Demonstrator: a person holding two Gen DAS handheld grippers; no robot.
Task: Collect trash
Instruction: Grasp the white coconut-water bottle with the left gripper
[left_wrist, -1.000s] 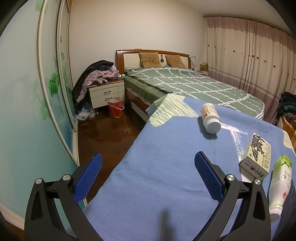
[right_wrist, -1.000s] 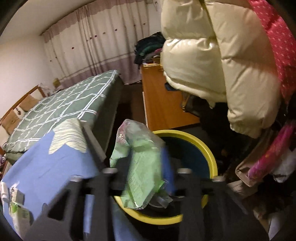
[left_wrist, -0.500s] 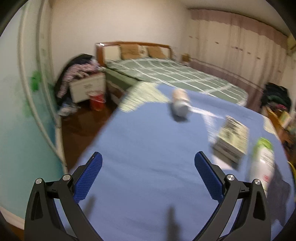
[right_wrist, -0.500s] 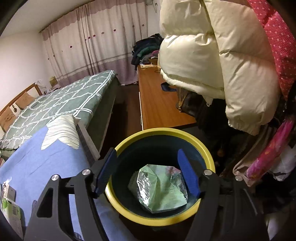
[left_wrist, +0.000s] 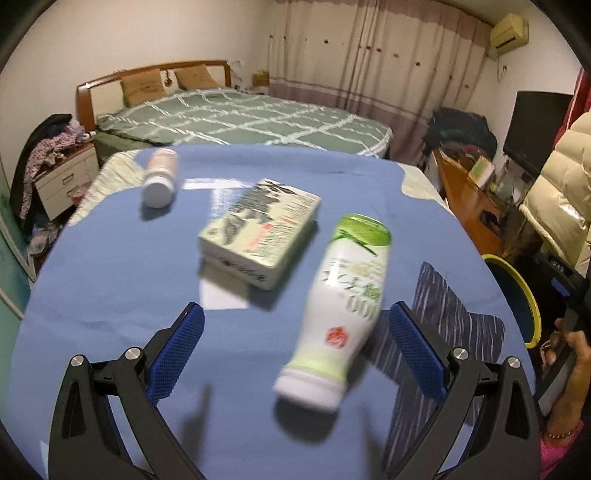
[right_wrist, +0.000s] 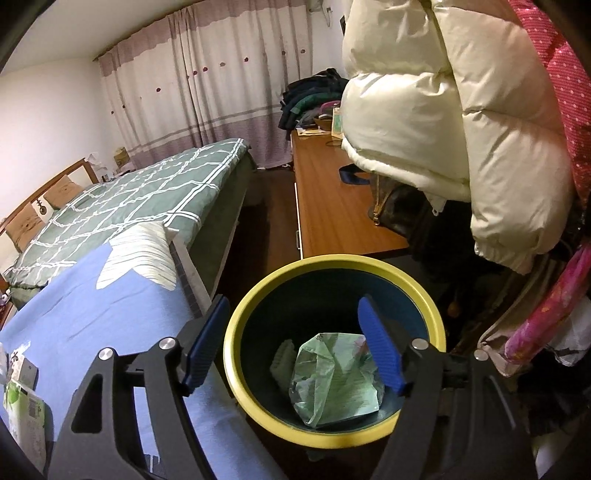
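Left wrist view: your left gripper (left_wrist: 295, 354) stands wide and empty over the blue surface's (left_wrist: 110, 288) near edge, the white-and-green bottle (left_wrist: 341, 310) lying partly between its fingers, untouched. Centre on the bottle's body before you squeeze.

Right wrist view: your right gripper (right_wrist: 291, 343), whose jaws have just been opening, hangs empty above the yellow-rimmed bin (right_wrist: 424, 295); the green wrapper (right_wrist: 332, 380) lies inside. Lift clear of the rim.

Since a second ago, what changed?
Right tongs have just been opening: they let go the green wrapper, now lying in the yellow bin. Left tongs, open, swung toward the white bottle. Bottle, box and jar unmoved.
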